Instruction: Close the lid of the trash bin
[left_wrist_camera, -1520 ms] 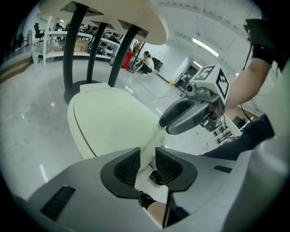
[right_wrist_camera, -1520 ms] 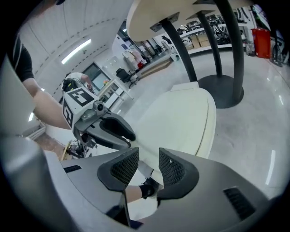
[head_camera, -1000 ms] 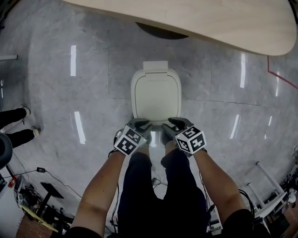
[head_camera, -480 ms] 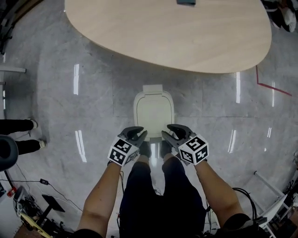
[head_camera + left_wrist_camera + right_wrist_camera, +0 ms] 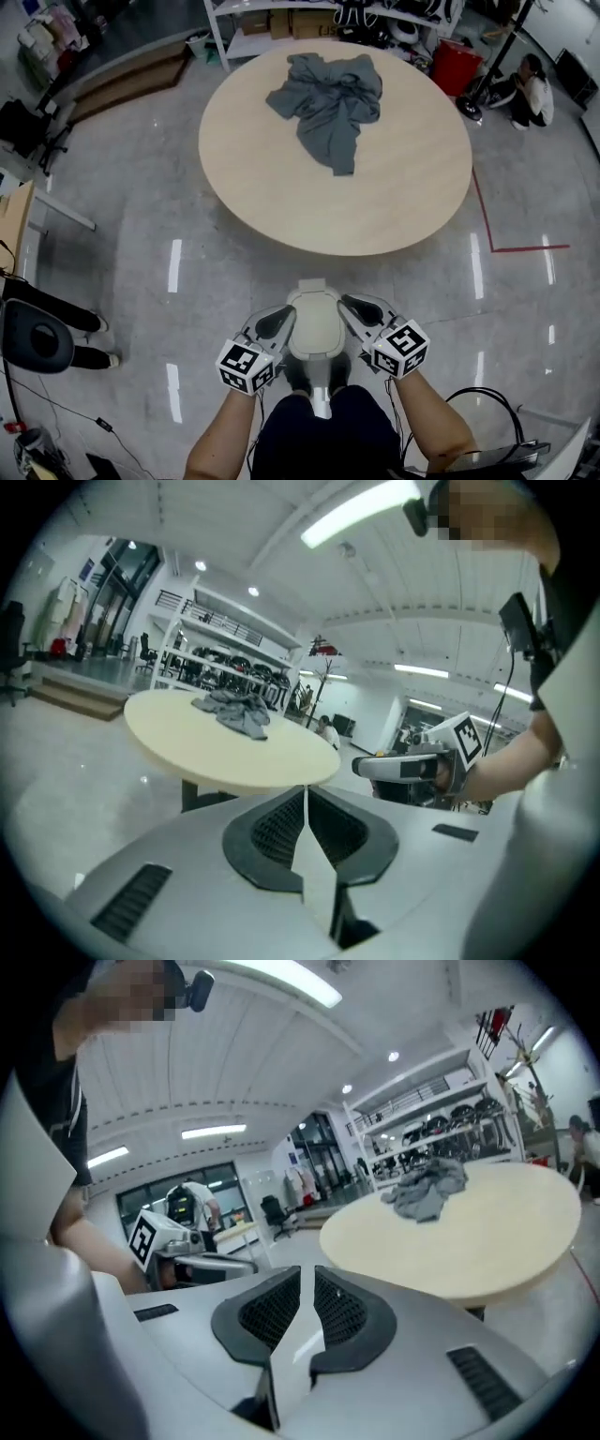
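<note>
The trash bin (image 5: 314,326) is cream, the table (image 5: 394,187) beige, the cloth (image 5: 328,94) grey.

The left gripper (image 5: 305,797) fills the lower half of its own view, grey shells with dark ribbed pads (image 5: 274,829). Its jaws have just been closing and now meet at the tips, with nothing between them (only a thin bright slit shows). Beyond them stands a round pale table (image 5: 178,747) with a crumpled grey cloth (image 5: 239,714) lying on it. To the right, level and side-on, is the right gripper (image 5: 367,767) with its marker cube (image 5: 461,738), held on a bare forearm (image 5: 514,757). Shelving (image 5: 225,663) lines the far wall under a ceiling light strip (image 5: 361,513).
</note>
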Action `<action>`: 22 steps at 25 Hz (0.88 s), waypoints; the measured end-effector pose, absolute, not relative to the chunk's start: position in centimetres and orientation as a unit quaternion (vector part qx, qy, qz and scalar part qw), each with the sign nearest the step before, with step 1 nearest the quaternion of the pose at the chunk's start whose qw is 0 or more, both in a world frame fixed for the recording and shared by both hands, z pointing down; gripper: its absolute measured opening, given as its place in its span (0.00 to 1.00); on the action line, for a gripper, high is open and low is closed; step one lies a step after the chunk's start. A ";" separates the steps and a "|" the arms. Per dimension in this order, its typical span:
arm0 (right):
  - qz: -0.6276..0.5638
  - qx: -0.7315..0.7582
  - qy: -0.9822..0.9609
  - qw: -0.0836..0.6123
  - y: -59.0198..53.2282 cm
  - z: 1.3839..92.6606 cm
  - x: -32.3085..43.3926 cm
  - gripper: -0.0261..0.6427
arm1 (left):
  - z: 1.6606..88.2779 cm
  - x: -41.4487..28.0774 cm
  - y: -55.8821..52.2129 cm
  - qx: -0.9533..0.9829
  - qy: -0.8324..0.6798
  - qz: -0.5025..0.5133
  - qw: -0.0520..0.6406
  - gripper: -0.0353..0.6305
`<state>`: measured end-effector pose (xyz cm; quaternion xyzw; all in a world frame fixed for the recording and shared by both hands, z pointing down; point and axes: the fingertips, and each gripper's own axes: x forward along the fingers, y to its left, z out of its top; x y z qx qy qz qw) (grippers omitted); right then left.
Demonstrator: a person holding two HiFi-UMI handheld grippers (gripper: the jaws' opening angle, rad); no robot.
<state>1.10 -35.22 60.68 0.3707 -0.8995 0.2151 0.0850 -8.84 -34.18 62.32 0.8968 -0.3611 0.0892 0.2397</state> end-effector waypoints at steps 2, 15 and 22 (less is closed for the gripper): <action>0.197 0.385 -0.899 0.066 -35.3 56.2 1.9 0.10 | 58.3 -9.3 -34.0 0.887 -0.376 0.073 0.257 0.06; 0.122 0.390 -0.912 0.029 -35.0 39.9 2.9 0.06 | 39.5 -10.2 -34.6 0.905 -0.409 0.016 0.118 0.05; 0.104 0.378 -0.920 0.005 -33.9 36.7 2.8 0.06 | 37.7 -7.7 -33.1 0.910 -0.400 0.014 0.105 0.05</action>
